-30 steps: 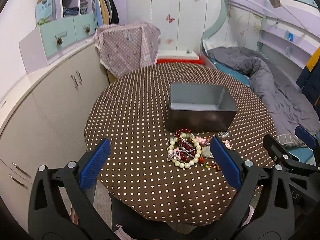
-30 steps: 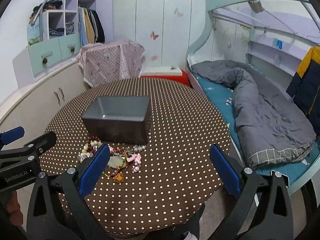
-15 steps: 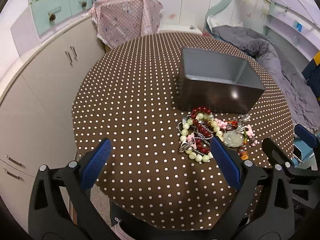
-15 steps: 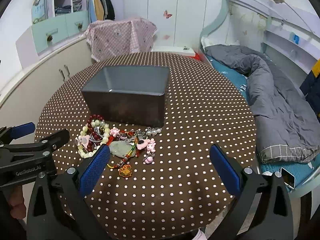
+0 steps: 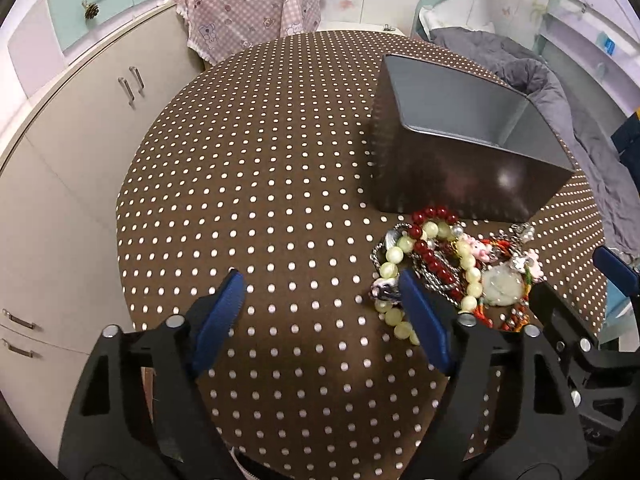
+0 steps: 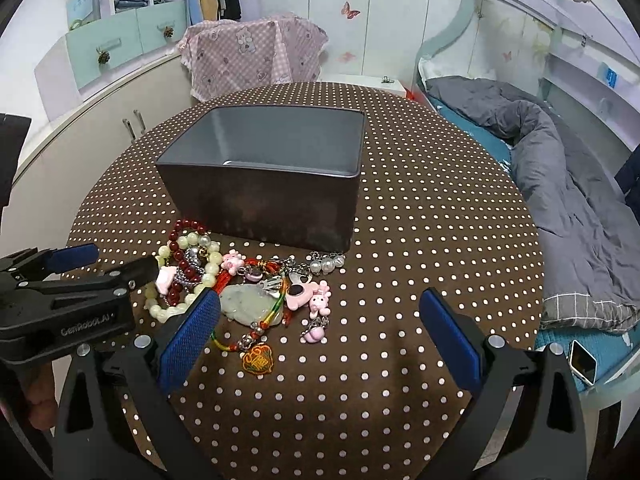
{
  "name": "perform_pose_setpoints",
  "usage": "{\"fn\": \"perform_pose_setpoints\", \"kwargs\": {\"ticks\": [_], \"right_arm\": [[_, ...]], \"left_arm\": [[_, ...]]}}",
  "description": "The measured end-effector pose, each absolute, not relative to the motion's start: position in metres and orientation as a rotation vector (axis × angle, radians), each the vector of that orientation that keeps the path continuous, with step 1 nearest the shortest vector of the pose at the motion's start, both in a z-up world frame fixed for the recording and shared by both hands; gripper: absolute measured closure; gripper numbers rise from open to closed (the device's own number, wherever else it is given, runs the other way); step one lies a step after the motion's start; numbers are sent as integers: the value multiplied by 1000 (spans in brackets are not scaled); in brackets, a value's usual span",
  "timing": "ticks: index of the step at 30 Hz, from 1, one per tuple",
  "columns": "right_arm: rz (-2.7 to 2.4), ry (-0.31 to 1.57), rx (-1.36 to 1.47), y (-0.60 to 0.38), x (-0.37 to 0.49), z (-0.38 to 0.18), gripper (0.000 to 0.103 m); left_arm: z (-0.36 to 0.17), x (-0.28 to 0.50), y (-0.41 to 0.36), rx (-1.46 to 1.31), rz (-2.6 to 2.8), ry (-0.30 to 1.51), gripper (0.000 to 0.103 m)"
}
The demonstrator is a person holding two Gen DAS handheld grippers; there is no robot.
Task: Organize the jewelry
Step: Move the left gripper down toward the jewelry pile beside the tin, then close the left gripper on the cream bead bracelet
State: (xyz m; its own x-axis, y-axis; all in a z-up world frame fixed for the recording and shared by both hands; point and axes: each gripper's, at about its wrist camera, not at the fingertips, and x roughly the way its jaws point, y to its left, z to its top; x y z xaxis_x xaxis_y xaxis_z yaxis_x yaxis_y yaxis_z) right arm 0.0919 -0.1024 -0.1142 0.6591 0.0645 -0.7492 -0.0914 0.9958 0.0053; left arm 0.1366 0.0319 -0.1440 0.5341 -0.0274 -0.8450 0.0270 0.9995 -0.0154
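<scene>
**Jewelry heap lay before the open box, both grippers spread**

The jewelry pile (image 6: pixel 240 280) lay on the round polka-dot tablecloth (image 6: pixel 420 240), just in front of the near wall of the dark rectangular box (image 6: pixel 264 204), which stood open-topped with a grey interior. In the tangle were a dark red bead bracelet (image 6: pixel 180 264), a pale green bead bracelet (image 5: pixel 468 264), a pale jade pendant (image 6: pixel 248 306) on a multicoloured cord, pink charms (image 6: pixel 316 300), clear round beads (image 6: pixel 326 264) and a gold-and-red embroidered charm (image 6: pixel 258 360). The red beads reached nearly to the box's base.

The left gripper (image 5: pixel 320 316) hovered low over the cloth with its blue-padded fingers apart, the right-hand pad (image 5: pixel 420 320) overlapping the pile's left edge in the view; whether it touched the beads could not be told. The right gripper (image 6: pixel 316 336) also stood with its fingers wide apart, holding nothing, its left pad (image 6: pixel 188 344) in front of the pile's near-left edge.

Beyond the table stood cream cabinets (image 5: pixel 60 160), a pink checked cover (image 6: pixel 252 52) and a bed with a grey duvet (image 6: pixel 560 184). A phone (image 6: pixel 582 362) lay on the bed's edge.
</scene>
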Motion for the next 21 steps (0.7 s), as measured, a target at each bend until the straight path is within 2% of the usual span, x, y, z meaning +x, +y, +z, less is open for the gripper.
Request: {"fn": "perform_pose_setpoints", "kwargs": {"ticks": [11, 14, 15, 16, 18, 21], "right_arm": [[100, 851, -37, -99, 104, -116, 8], [100, 853, -34, -97, 104, -117, 8], [99, 852, -32, -98, 104, -117, 8], [99, 852, -28, -100, 104, -117, 8], [98, 848, -23, -101, 103, -117, 8], [103, 842, -18, -104, 102, -116, 8]], "left_arm": [[-145, 161, 23, 62, -58, 1030, 36], [-146, 165, 21, 57, -93, 1050, 56], [-144, 165, 20, 52, -112, 1054, 71], [-143, 166, 19, 51, -115, 1055, 80], [-143, 164, 17, 62, -114, 1052, 87], [-143, 161, 18, 48, -120, 1053, 89]]}}
